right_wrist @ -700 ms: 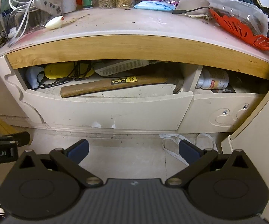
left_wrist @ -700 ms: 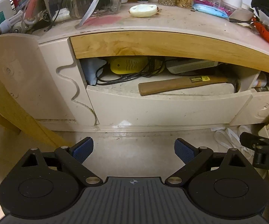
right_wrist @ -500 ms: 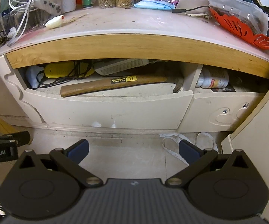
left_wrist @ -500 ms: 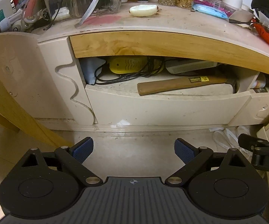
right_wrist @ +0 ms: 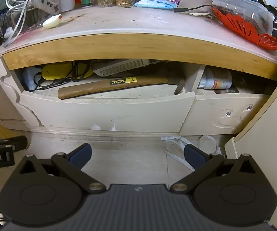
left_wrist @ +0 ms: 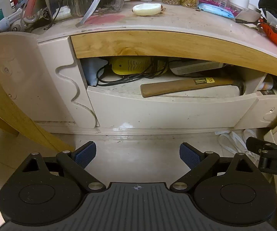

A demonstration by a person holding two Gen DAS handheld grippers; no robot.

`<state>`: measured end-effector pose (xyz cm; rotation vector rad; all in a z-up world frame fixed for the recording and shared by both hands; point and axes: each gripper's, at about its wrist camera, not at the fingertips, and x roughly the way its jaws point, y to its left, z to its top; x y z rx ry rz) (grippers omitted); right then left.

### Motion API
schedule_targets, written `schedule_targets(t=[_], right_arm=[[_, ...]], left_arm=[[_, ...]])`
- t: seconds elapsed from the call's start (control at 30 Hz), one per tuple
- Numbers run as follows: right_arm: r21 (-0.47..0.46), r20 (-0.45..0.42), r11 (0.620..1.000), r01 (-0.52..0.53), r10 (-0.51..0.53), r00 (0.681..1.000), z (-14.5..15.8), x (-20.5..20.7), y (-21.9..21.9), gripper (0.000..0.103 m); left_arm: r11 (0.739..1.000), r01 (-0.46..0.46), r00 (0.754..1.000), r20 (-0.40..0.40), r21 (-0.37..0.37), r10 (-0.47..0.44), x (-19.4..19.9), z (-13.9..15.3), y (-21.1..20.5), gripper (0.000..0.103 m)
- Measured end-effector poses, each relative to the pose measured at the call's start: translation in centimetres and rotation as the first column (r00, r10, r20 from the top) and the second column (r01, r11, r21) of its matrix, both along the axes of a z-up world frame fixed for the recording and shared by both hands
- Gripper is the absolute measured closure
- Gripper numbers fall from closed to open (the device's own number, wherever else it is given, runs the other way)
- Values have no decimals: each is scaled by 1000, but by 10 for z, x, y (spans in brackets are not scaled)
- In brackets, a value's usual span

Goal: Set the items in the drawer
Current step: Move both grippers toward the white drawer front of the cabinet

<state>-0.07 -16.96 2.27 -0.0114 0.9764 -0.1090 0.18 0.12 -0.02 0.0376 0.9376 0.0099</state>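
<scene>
Two grippers hang empty in front of the drawer (left_wrist: 169, 111), and very little has changed over the last moments: both views have crept only slightly nearer to it, and nothing inside it has shifted. My judgement is that either an item has just been dropped in or the next one is yet to be fetched; nothing is in hand.

From the left wrist, the left gripper (left_wrist: 137, 155) is spread wide, its blue pads (left_wrist: 85, 154) holding nothing, low and well in front of the drawer. The drawer stands open. Inside lie a hammer (left_wrist: 188, 85) along its front edge, and behind the hammer a yellow device (left_wrist: 132, 65) with black cord. At the right of the drawer, the other gripper's body shows the letters "DA", cut off. The hammer handle carries a black and yellow label, too small to read.

From the right wrist, the right gripper (right_wrist: 137, 154) is likewise spread and empty, below the drawer front. The hammer lies across the drawer. A white bottle (right_wrist: 215, 79) rests in the compartment right of it, its label unreadable. Left of the gripper, the other tool reads "obot.AI".
</scene>
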Motion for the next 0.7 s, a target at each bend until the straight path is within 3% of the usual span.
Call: schedule_targets(t=[0.7], right_arm=[[1,-1,1000,9,-9,1000,-3,1,0,0]], left_arm=[[1000,-14,1000,-2,5,14,3,-3,0,7]])
